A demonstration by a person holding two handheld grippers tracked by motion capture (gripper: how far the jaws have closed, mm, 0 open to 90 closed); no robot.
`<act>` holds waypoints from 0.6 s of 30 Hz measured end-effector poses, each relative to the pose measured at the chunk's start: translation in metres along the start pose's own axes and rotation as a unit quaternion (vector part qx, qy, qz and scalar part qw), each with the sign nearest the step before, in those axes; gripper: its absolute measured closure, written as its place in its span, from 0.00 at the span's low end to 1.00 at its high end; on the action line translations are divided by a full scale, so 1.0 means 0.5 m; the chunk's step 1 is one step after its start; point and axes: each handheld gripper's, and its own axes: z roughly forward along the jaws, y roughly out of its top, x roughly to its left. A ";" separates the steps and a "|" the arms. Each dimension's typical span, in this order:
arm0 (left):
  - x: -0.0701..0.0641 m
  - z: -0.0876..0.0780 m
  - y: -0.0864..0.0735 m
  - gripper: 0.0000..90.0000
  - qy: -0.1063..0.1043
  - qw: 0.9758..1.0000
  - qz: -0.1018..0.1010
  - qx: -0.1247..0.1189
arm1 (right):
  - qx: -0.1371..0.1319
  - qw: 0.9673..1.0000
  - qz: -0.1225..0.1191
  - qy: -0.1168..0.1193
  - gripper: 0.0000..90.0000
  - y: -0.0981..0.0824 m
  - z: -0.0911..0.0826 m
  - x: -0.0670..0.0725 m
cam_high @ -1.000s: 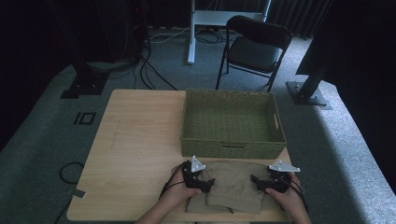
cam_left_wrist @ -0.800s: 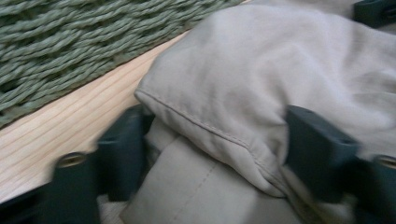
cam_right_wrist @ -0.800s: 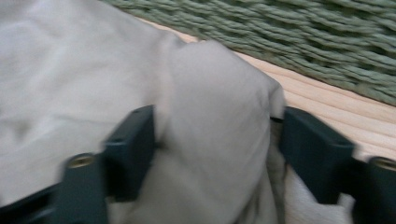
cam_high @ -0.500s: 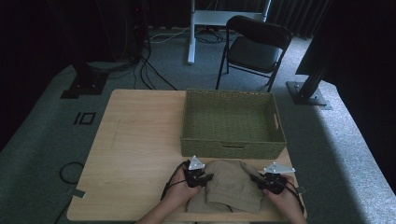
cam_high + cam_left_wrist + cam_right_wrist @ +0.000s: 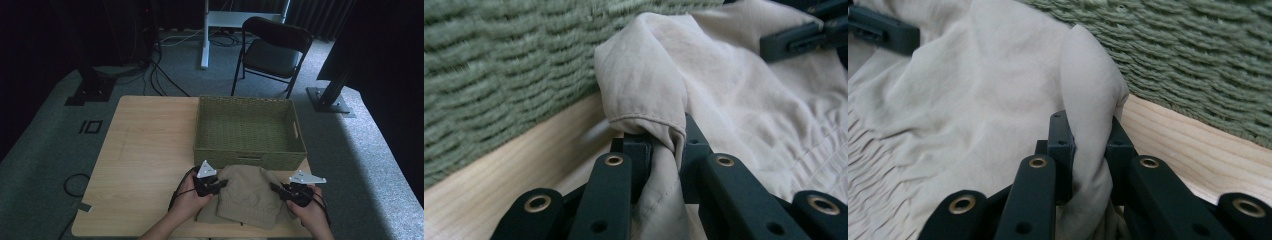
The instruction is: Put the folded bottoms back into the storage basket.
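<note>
Lying on the tabletop [image 5: 145,150] just before the basket [image 5: 248,131], the cloth [image 5: 247,195] is pinched at both far corners: a fold is clamped by the left tongs [image 5: 660,150] at the left edge, another by the right tongs [image 5: 1088,150] at the right edge. Both pairs have just been closing onto the fabric. The cloth's long axis is stretched between the two tongs, parallel to the basket's near wall, which stands directly beyond it, equally near to each hand.
</note>
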 end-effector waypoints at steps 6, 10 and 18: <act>-0.007 -0.022 0.024 0.90 0.003 1.000 0.012 -0.016 | -0.020 1.000 -0.003 0.000 0.89 0.025 -0.022 0.006; -0.013 -0.040 0.049 0.90 0.002 0.999 0.024 -0.027 | -0.041 0.999 -0.004 -0.003 0.89 0.045 -0.041 0.006; -0.020 -0.073 0.103 0.90 0.003 0.998 0.043 -0.049 | -0.074 0.997 -0.009 -0.001 0.89 0.090 -0.084 0.010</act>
